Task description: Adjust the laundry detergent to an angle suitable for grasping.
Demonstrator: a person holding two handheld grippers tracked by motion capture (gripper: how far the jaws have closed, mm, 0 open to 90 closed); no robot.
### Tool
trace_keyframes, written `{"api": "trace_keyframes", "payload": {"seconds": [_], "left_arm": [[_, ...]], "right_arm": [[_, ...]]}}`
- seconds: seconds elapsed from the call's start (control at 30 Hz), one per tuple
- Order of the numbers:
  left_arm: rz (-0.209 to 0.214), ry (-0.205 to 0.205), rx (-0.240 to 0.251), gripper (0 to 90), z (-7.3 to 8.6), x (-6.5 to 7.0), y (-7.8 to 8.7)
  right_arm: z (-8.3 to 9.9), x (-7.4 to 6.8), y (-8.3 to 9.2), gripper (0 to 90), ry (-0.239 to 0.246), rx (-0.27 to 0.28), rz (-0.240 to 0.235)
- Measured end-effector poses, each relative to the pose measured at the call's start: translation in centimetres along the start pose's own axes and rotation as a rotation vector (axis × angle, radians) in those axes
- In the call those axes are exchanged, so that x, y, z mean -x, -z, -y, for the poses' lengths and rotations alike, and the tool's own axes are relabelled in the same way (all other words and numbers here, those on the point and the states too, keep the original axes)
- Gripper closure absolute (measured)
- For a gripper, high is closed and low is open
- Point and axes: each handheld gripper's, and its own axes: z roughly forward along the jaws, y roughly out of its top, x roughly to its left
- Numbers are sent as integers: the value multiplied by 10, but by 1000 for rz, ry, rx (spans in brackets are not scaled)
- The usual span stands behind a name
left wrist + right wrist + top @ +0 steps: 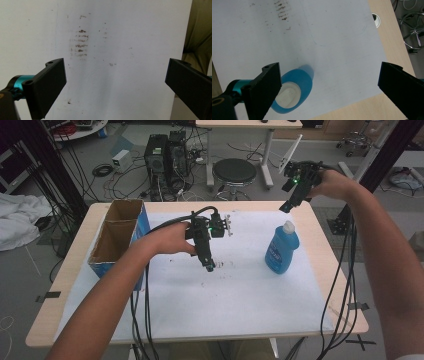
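Standing upright, the bottle [282, 251] sits below the right gripper [286, 207], nearer than the left gripper [208, 266]; both fingers spread, empty.

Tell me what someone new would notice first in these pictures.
Probably the blue bottle with its white cap, standing upright on the white sheet at the table's right. The right gripper hangs above it, jaws wide open. The left gripper, also open, points down at the stained middle of the sheet, and an open cardboard box sits at the left edge.
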Motion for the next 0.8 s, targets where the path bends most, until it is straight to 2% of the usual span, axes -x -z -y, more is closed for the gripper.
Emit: {"api": "trace_keyframes", "payload": {"seconds": [0.37,0.8], "left_arm": [[-2,5,-4,34,0,-2,-1],[-15,16,-5,34,2,2,-3]], "right_arm": [[1,-2,1,40,-1,-4,1],[0,-7,3,40,26,-2,14]]}}
